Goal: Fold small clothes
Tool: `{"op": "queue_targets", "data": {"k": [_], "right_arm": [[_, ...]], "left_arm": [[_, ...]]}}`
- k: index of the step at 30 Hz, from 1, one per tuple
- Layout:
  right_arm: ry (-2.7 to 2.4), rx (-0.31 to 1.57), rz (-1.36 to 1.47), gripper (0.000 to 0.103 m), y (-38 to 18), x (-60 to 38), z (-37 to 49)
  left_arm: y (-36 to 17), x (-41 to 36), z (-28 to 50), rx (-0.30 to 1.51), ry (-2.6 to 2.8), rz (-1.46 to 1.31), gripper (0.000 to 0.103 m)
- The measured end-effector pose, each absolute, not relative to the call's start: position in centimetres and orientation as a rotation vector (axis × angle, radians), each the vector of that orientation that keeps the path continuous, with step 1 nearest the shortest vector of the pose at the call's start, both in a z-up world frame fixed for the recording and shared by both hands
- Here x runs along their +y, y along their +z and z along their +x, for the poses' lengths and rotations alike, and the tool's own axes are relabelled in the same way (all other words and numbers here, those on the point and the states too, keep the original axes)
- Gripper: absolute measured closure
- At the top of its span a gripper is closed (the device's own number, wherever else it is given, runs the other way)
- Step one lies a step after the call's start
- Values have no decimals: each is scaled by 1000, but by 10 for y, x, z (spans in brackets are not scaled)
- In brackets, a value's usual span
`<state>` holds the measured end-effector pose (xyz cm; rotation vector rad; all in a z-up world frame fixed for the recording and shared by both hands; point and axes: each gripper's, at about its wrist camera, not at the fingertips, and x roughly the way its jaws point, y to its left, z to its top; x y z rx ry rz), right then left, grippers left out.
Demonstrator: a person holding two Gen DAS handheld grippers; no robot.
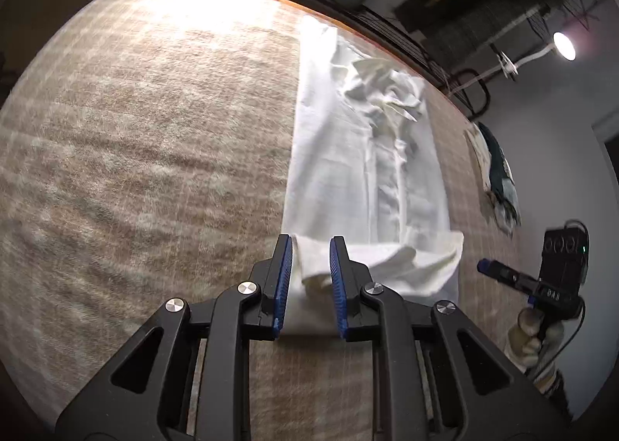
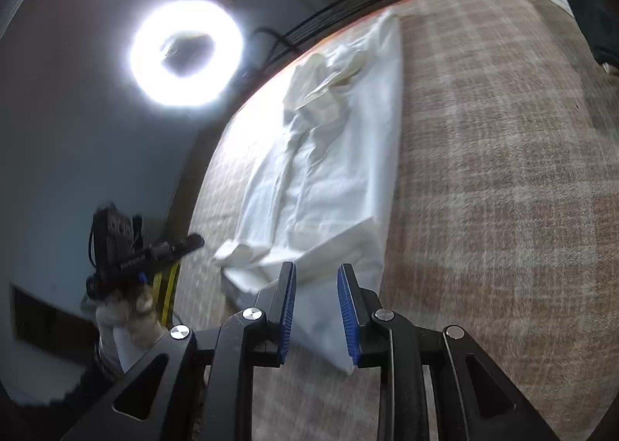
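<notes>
While the white shirt lies flat on the checked beige cover, folded lengthwise into a narrow strip, both grippers stand at its near end with jaws parted and nothing clamped. Starting on the left: the left gripper is open to a moderate gap, and the near hem of the shirt, with a turned-back sleeve cuff, lies directly between and just ahead of its blue pads; whether the pads touch the cloth cannot be told. From this gripper the shirt's long axis runs straight away, collar at the far end. Moving right: the right gripper is likewise open to a moderate gap, with the shirt's near right corner lying between its fingers and the strip stretching ahead and slightly to the left of it. Each gripper thus stands at one near corner, equally close. As a judgement, the coming move is a crosswise fold: both jaws close on the near hem and carry it forward along the long axis toward the collar. A pile of other clothes lies well to the right of the left gripper.
</notes>
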<state>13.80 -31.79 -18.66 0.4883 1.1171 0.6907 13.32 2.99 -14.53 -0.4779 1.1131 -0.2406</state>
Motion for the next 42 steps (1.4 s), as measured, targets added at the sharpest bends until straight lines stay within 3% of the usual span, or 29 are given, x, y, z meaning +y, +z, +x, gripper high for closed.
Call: {"op": "queue_targets", "data": {"k": [13, 21, 24, 27, 30, 42], "right_arm": [[748, 1203, 267, 82, -207, -268, 141], [666, 1136, 276, 81, -201, -266, 169], [618, 1080, 324, 68, -191, -289, 171], [569, 1056, 325, 65, -186, -306, 168], [529, 1079, 328, 50, -192, -321, 165], [539, 1123, 348, 63, -205, -320, 171]], "left_arm": [[-180, -19, 129, 1268, -351, -316, 85], [-163, -21, 157, 1129, -210, -238, 85], [-155, -15, 154, 1075, -175, -194, 85], [-160, -8, 154, 1083, -166, -169, 85], [-169, -7, 158, 1110, -179, -155, 85], [-180, -36, 181, 1097, -218, -14, 85]]}}
